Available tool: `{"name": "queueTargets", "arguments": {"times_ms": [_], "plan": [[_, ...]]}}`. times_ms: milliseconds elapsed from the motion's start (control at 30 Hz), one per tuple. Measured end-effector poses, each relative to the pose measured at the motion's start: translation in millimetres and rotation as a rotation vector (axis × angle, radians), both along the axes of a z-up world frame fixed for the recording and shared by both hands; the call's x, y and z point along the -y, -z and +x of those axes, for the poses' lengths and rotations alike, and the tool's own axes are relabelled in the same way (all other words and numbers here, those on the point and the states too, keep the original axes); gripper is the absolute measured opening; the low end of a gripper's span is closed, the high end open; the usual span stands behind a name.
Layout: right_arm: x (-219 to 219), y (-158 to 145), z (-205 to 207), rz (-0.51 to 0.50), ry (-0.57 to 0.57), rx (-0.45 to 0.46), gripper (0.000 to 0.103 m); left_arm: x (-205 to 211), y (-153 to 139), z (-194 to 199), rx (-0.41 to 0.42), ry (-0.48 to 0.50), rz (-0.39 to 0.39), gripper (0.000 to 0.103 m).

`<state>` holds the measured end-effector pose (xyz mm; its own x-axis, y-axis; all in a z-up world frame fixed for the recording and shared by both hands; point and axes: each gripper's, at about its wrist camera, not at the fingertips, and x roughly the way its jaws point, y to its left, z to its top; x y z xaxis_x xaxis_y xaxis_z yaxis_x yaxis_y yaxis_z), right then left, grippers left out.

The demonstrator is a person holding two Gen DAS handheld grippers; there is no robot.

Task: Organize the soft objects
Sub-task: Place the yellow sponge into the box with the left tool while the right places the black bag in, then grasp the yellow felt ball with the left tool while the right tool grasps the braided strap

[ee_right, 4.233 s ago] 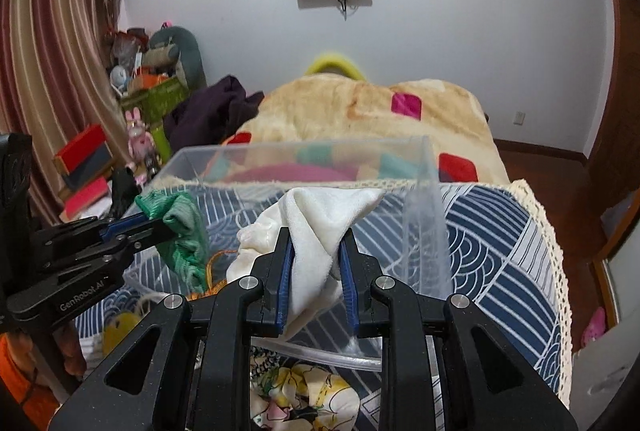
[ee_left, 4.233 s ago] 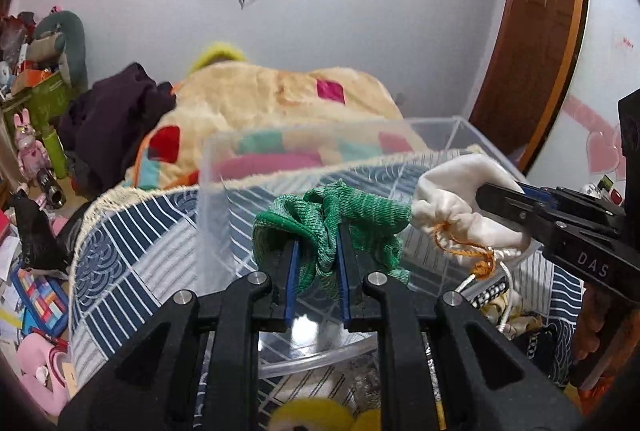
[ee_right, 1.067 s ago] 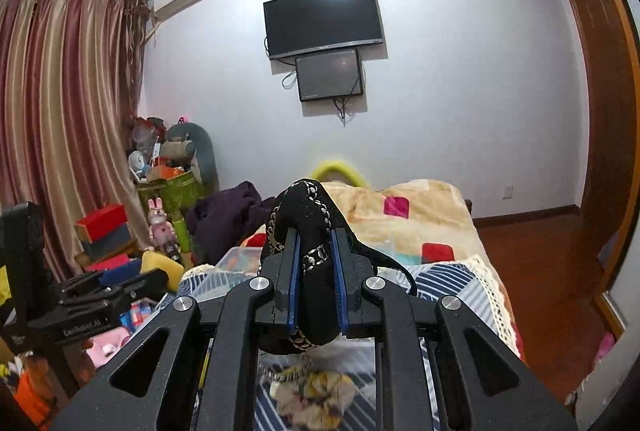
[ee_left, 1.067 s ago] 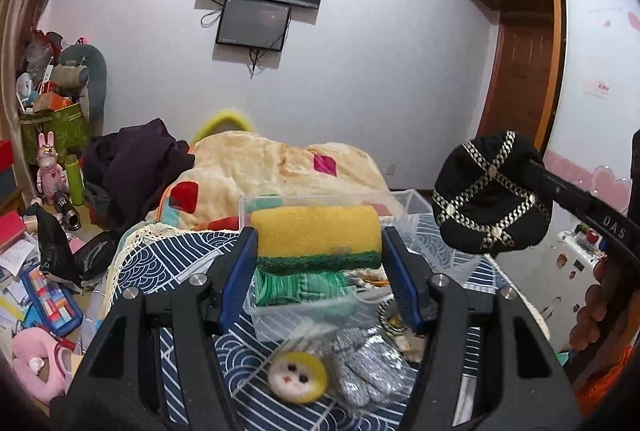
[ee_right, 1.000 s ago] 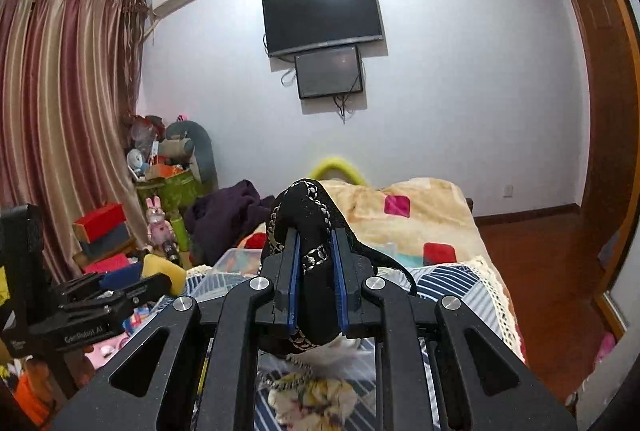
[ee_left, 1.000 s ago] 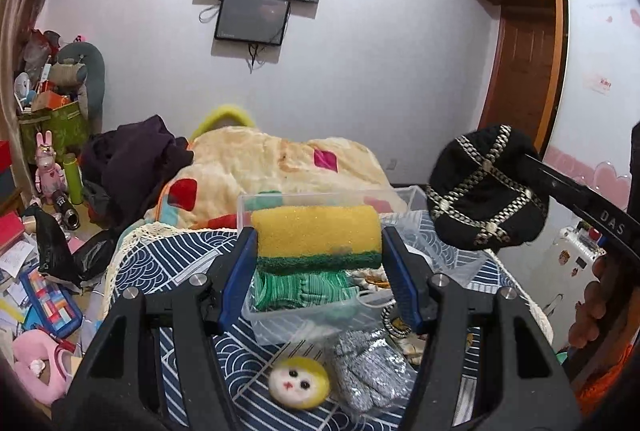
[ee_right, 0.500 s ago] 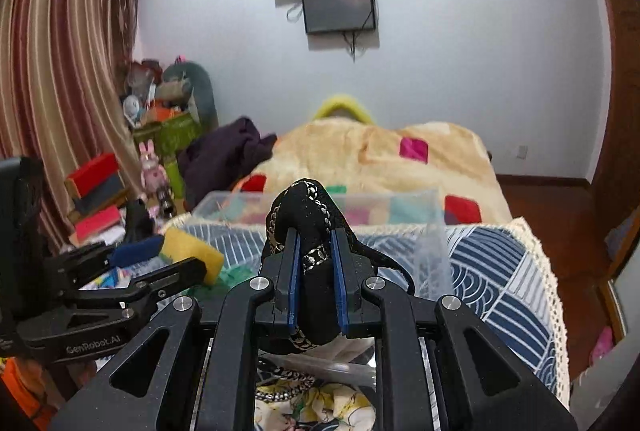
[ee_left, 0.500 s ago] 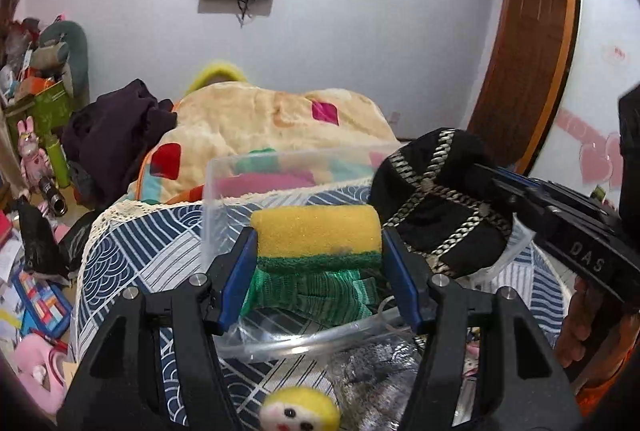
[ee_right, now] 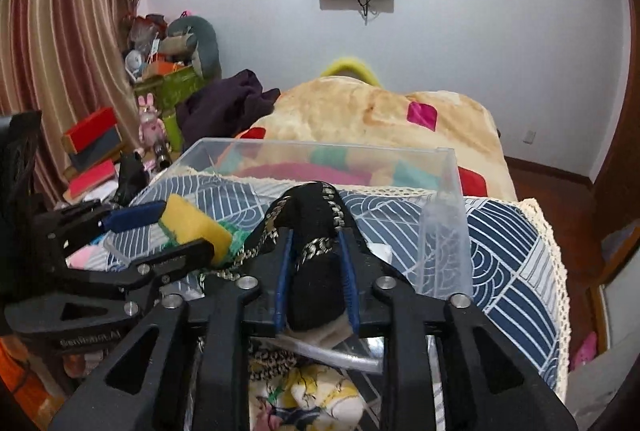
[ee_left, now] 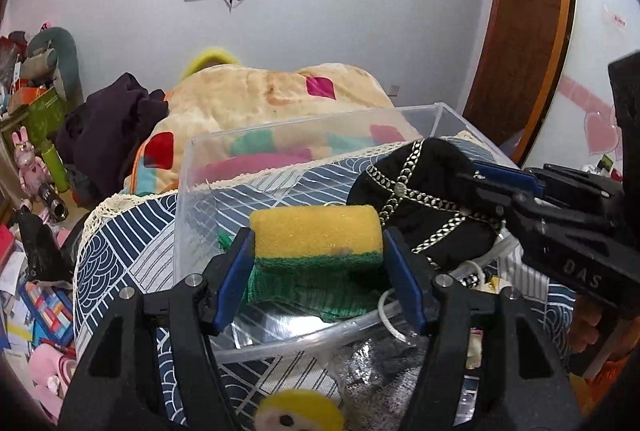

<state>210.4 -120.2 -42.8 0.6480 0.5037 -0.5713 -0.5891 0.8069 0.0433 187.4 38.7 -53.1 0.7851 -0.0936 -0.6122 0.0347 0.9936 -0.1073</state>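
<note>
My left gripper [ee_left: 318, 251] is shut on a yellow and green sponge [ee_left: 316, 237] and holds it over the clear plastic box [ee_left: 280, 131]. The sponge also shows in the right wrist view [ee_right: 192, 225]. A green knit cloth [ee_left: 312, 287] lies in the box under it. My right gripper [ee_right: 314, 271] is shut on a black pouch with silver chain trim [ee_right: 316, 259], held over the box's right side; the pouch also shows in the left wrist view [ee_left: 424, 199]. A white cloth lies partly hidden under the pouch.
The box stands on a blue and white patterned cover [ee_right: 512, 263]. In front of it lie a silver glittery item [ee_left: 376, 379], a yellow round plush face [ee_left: 300, 411] and a floral scrunchie [ee_right: 316, 399]. A beige blanket [ee_left: 272, 99] lies behind. Clutter fills the left floor [ee_left: 28, 295].
Both grippers have come down and forward from high above the bed to the box. The sponge and the pouch now hang just over the box's contents, still held.
</note>
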Motion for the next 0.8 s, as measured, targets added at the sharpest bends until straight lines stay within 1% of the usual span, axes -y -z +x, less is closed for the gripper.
{"name": "queueTargets", "arguments": {"times_ms": [67, 233, 333, 367, 400, 500, 633, 800], "plan": [[3.0, -2.3, -4.3, -0.005, -0.002, 0.007, 0.039, -2.6, -3.1, -3.7, 0.007, -0.005, -0.021, 0.069], [15.3, -16.3, -23.3, 0.037, 0.0, 0.064, 0.05, -8.1, -16.4, -19.2, 0.044, -0.013, -0.044, 0.071], [19.3, -23.9, -32.5, 0.05, 0.009, 0.107, 0.056, -9.5, -30.1, -37.0, 0.095, -0.021, -0.026, 0.078], [22.3, -25.9, -37.2, 0.059, 0.009, 0.121, 0.058, -10.0, -34.5, -42.0, 0.111, -0.022, -0.023, 0.082], [24.0, -26.7, -39.9, 0.064, 0.009, 0.129, 0.058, -10.5, -37.9, -48.1, 0.127, -0.022, -0.024, 0.086], [31.1, -26.5, -48.5, 0.081, 0.007, 0.141, 0.058, -13.6, -44.7, -63.1, 0.159, -0.026, -0.033, 0.094], [33.1, -17.6, -54.3, 0.067, 0.014, 0.138, 0.058, -16.6, -46.1, -80.1, 0.176, -0.037, -0.035, 0.097], [27.6, 2.2, -57.0, 0.048, 0.009, 0.103, 0.058, -13.1, -30.1, -95.3, 0.16, -0.053, 0.011, 0.098]]}}
